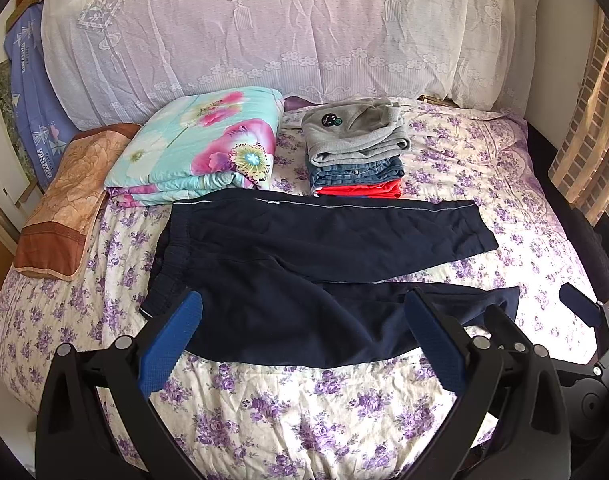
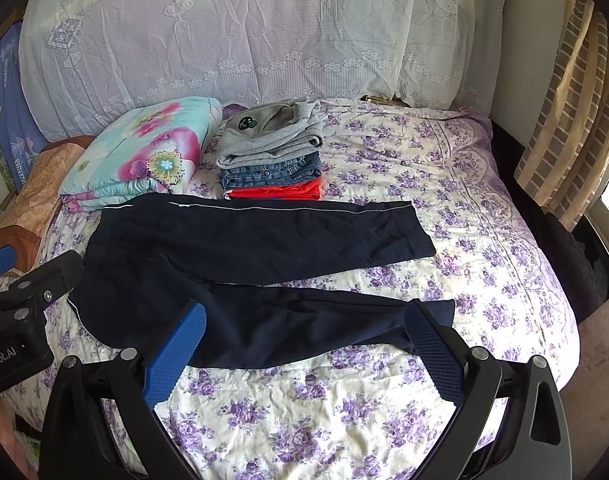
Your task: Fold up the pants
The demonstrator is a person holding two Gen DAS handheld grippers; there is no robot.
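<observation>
Bedspread (image 1: 304,408) bears one pants (image 1: 304,260); two hand-held grippers, left (image 1: 302,312) and right (image 2: 304,320), gape released.

— Inspector: What legible markings are showing?

— Assistant: The blue fabric (image 1: 40,148) hanging at the far left edge is displaying "VINTAGE" in white, running sideways. In the right wrist view, the black body of the left gripper (image 2: 8,354) is showing "Robot.AI", its start cut off.

— Inspector: The grey garment's round patch (image 1: 327,121)?

— Assistant: Too small to read.
</observation>
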